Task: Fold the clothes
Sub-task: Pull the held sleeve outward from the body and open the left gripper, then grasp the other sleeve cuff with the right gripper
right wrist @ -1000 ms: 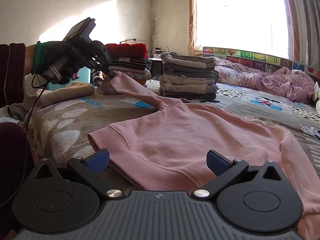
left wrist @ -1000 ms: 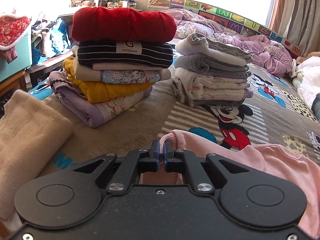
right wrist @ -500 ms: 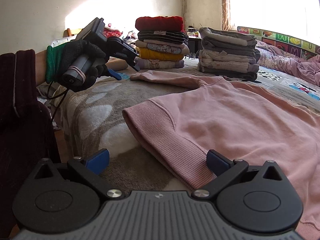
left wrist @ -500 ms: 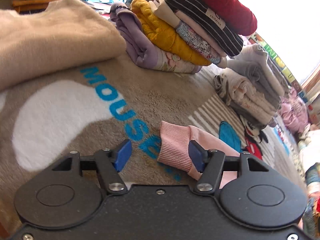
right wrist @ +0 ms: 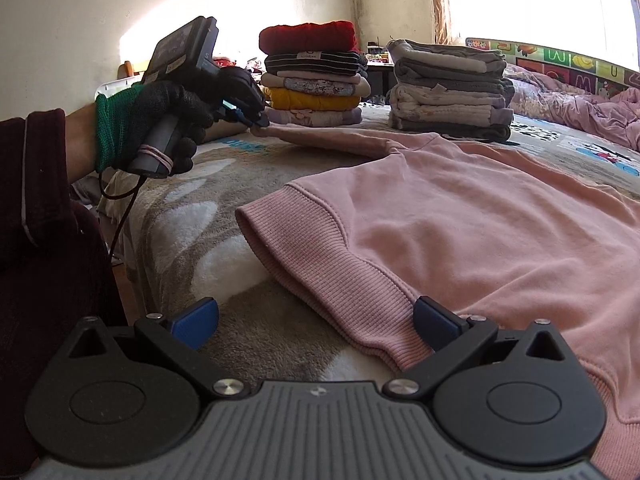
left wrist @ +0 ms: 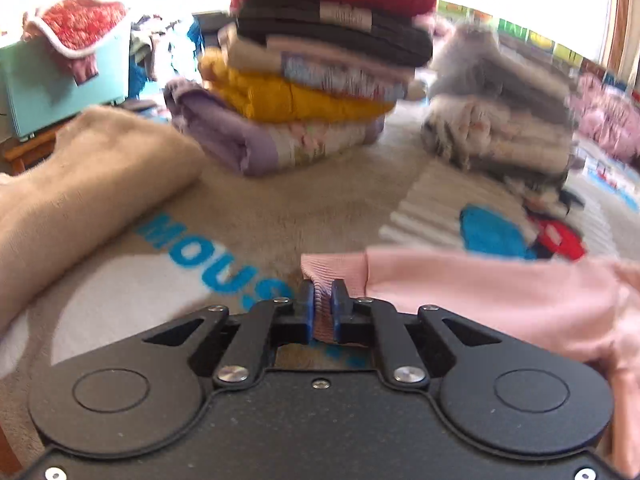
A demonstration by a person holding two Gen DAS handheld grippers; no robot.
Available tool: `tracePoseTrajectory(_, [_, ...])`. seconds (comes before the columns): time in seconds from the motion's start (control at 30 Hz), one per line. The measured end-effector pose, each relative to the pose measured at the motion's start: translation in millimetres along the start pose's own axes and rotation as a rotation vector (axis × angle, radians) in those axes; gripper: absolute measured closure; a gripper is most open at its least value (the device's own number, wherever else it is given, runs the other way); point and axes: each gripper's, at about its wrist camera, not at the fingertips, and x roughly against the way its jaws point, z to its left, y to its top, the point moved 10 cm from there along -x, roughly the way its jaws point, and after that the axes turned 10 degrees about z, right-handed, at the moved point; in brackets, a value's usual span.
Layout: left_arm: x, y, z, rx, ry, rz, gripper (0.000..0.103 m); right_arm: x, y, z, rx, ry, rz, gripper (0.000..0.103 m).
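Pink sweatshirt [right wrist: 460, 216] spread flat on the plush cartoon blanket [right wrist: 188, 216], sleeve cuff [left wrist: 322, 280] getting pinched.

The left gripper [left wrist: 321, 304] is closing its blue pads on that ribbed cuff, which sits right between them. The right gripper [right wrist: 316, 322] has its jaws wide apart around the hem corner, pads not pressing. Two stacks of folded clothes [right wrist: 314, 80] sit behind, and a folded beige sweater [left wrist: 80, 184] lies off to the left.

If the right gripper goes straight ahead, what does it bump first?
Probably the pink sweatshirt's ribbed hem, lying right ahead between the open right gripper's jaws; depth is hard to judge.
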Motion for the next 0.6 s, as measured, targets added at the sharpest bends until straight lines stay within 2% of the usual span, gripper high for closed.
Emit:
tracePoseTrajectory(0.03, [2.2, -0.4, -0.7, -0.010, 0.021, -0.005, 0.082, 1.8, 0.0, -1.4, -0.017, 0.010, -0.004, 0.000])
tracePoseTrajectory(0.07, [10.1, 2.1, -5.5, -0.023, 0.025, -0.032, 0.068, 3.9, -0.4, -2.5, -0.034, 0.016, -0.012, 0.000])
tracePoseTrajectory(0.1, [18.3, 3.6, -11.6, -0.035, 0.022, -0.060, 0.061, 5.2, -0.9, -3.0, -0.041, 0.014, -0.019, 0.000])
tracePoseTrajectory(0.13, [26.4, 4.8, -17.9, -0.047, 0.019, -0.087, 0.058, 6.1, -2.3, -2.0, -0.036, 0.003, -0.020, 0.000])
tracePoseTrajectory(0.23, [41.1, -1.0, -49.7, -0.086, -0.069, -0.106, 0.058, 12.5, -5.3, 1.3, -0.011, -0.047, -0.013, 0.001])
tracePoseTrajectory(0.37, [64.6, -14.6, -103.9, -0.121, -0.253, -0.086, 0.058, 44.0, -0.3, -5.6, -0.041, -0.121, -0.062, 0.008])
tracePoseTrajectory(0.5, [89.9, -29.2, -159.5, -0.194, -0.369, -0.083, 0.058, 95.8, 5.7, -31.7, -0.071, -0.290, -0.166, 0.010])
tracePoseTrajectory(0.6, [108.6, -42.6, -199.1, -0.254, -0.458, -0.073, 0.058, 134.6, -8.7, -72.5, -0.181, -0.460, -0.209, 0.015])
